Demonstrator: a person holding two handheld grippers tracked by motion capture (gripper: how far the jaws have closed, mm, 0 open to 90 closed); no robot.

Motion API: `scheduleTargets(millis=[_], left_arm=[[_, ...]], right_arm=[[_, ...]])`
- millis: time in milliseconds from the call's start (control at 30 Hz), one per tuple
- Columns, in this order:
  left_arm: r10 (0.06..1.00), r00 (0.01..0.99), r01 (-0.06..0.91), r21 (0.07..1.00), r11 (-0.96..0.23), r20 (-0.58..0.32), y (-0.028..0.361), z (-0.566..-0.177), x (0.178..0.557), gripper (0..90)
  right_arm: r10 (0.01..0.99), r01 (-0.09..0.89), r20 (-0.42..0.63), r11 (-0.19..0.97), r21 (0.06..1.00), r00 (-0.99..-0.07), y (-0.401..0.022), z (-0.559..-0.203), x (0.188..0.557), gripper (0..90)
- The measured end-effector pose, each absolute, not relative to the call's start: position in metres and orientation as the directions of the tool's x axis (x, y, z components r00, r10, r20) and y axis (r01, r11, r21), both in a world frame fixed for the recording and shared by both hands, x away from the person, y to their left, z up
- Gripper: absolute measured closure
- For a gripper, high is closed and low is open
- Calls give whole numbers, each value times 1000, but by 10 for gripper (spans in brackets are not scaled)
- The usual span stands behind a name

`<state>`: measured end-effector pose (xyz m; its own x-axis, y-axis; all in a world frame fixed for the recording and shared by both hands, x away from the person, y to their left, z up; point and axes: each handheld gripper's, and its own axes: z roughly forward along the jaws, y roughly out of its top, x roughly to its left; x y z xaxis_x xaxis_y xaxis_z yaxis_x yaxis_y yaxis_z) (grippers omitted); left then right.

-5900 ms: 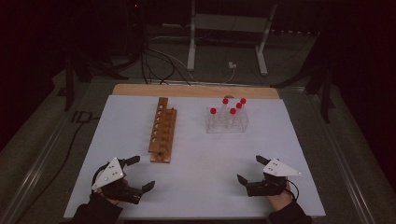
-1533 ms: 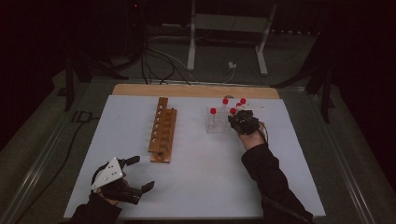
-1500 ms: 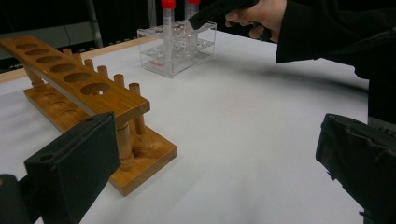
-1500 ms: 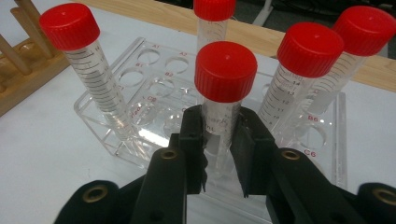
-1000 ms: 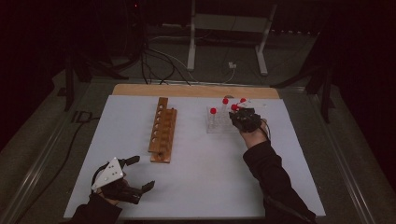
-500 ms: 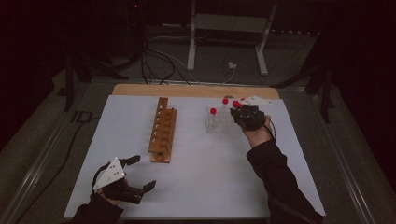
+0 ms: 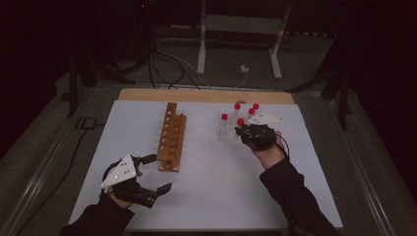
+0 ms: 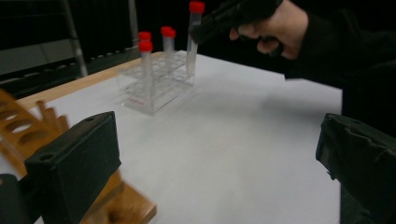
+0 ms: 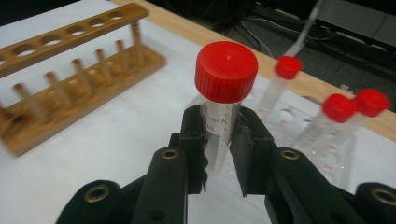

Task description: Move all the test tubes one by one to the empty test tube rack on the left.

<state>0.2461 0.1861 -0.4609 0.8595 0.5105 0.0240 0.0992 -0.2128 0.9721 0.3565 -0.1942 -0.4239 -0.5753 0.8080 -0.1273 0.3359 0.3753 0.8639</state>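
Presently, the right claw [image 9: 219, 161] is seen pinching a red-capped tube [image 9: 223, 100] just below its cap, the tube held upright between the two black jaws at the centre of the right gripper view

In the high view the right claw [image 7: 243, 132] is found right of centre, at the near right corner of the clear rack [image 7: 227, 133], with the held tube's cap [image 7: 240, 121] showing above the jaws. In the left gripper view the tube [image 8: 193, 39] is seen lifted at top centre, its lower end over the clear rack [image 8: 156, 88], in which three capped tubes are standing

The wooden rack [image 7: 172, 137] is noted left of centre in the high view, well apart from the clear rack; its holes are seen unfilled in the right gripper view, upper left [image 9: 70, 70]

The left claw [image 7: 153, 173] is recorded at lower left of the high view, jaws spread wide with nothing between them, just beside the near end of the wooden rack, over the white surface [image 7: 211, 196]
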Motion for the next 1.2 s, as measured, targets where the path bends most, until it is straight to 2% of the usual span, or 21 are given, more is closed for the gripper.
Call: scheduleTargets(millis=[333,733,967,1200], left_arm=[[448,894,145,964,-225,-30,159,-440,262,22],[406,913,94,960,-265,23,127,-420,274,27],[382,923,69,959,-277,44,106,-416,282,87],[374,925,60,949,-308,62,88,-420,290,221]], right_arm=[[750,318,-111,404,858,-652,-180,-435,332,750],[672,308,-95,455,835,-735,-158,-453,309,750],[639,297,-83,465,834,-765,-150,-455,300,751],[623,293,-76,469,833,-779,-147,-455,296,750]])
